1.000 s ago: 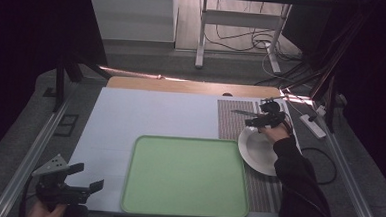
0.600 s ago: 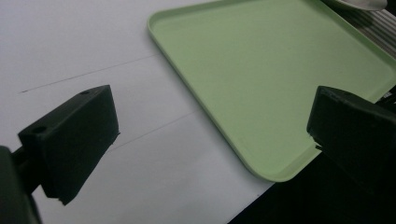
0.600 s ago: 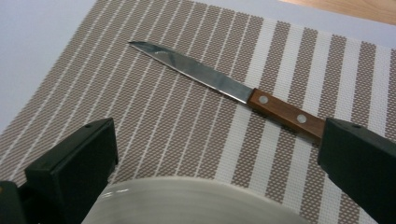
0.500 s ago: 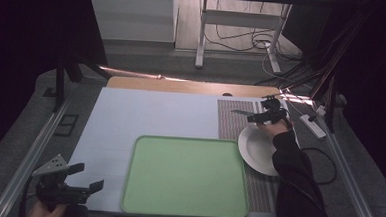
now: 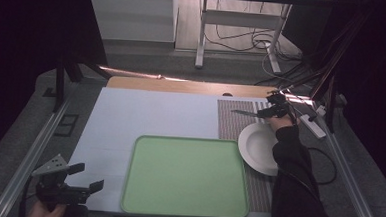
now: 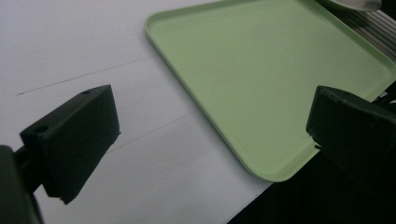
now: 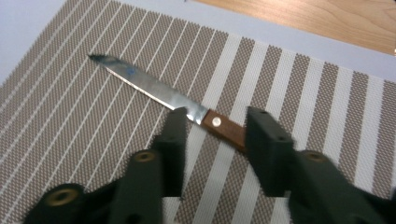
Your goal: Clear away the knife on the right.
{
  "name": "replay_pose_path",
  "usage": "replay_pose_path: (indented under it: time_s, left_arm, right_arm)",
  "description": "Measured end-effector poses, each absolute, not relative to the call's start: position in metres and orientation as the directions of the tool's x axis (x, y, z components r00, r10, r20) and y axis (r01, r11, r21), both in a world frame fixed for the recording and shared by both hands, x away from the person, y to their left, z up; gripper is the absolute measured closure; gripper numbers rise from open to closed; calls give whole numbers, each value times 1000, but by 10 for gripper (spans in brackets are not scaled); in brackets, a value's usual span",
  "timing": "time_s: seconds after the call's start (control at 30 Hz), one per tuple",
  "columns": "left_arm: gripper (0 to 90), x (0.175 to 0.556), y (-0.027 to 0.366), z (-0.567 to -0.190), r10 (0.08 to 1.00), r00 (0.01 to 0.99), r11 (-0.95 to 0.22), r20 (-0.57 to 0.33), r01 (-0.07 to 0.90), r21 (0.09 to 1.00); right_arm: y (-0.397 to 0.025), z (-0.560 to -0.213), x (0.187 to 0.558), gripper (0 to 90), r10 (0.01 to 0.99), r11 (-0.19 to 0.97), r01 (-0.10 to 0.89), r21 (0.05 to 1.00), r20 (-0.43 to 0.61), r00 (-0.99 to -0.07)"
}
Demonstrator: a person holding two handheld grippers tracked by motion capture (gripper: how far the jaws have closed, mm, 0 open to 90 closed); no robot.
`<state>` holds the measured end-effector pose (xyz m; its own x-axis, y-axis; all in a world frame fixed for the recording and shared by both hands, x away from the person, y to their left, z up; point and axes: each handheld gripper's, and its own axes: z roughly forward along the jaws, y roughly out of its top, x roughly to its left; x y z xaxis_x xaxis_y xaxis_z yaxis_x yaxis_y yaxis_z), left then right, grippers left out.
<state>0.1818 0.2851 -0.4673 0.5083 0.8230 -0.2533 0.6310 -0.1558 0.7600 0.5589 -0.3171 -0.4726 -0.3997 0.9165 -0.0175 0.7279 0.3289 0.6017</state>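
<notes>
Knife (image 7: 187,105) is lying on the striped mat (image 7: 299,88) as your right gripper (image 7: 215,135) is pinching its wooden handle; your left gripper (image 6: 210,140) is hovering, jaws spread, beside the green tray (image 6: 261,79).

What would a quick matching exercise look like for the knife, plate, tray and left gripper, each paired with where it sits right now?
Things:
1. knife
2. plate
3. tray
4. left gripper

Places:
A. near left corner of the table, jaws wide apart
B. middle of the near table edge, empty
C. on the striped mat, beside the tray's right edge
D. at the far end of the striped mat, handle between the right gripper's jaws

Pairs: 1-D, 2-C, 3-B, 4-A
</notes>
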Motion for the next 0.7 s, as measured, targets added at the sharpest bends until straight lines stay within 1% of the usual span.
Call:
replay_pose_path:
  time_s: [0.03,0.1,0.13,0.23,0.37,0.47,0.53,0.57,0.7]
  left_arm:
    - [24,182,285,-467,823,509,-156,-253,631,760]
    - [24,182,285,-467,823,509,-156,-253,631,760]
    - [24,182,285,-467,823,509,-156,-253,630,761]
    - [24,182,286,-467,821,509,-152,-259,632,760]
    - [25,183,286,-468,818,510,-152,-264,636,757]
    - [25,183,287,-468,817,511,-150,-267,635,758]
    - [25,183,287,-468,816,512,-148,-268,634,759]
    - [25,183,286,-468,816,512,-150,-267,633,759]
    - [25,182,285,-467,817,517,-161,-256,630,760]
  right_arm:
    - [-319,-473,562,763,918,320,732,602,-5,-397]
    - [-321,-474,567,879,920,319,742,589,-5,-391]
    - [-322,-476,569,900,922,324,748,580,-15,-387]
    - [-327,-482,577,900,926,325,763,558,-25,-376]
    - [-338,-488,584,900,946,287,770,570,-44,-320]
    - [-344,-493,586,900,954,281,777,563,-75,-291]
    - [-348,-495,585,900,952,292,788,541,-86,-293]
    - [-349,-496,584,900,953,288,786,546,-82,-293]
    - [-353,-494,578,900,947,294,805,516,-45,-317]
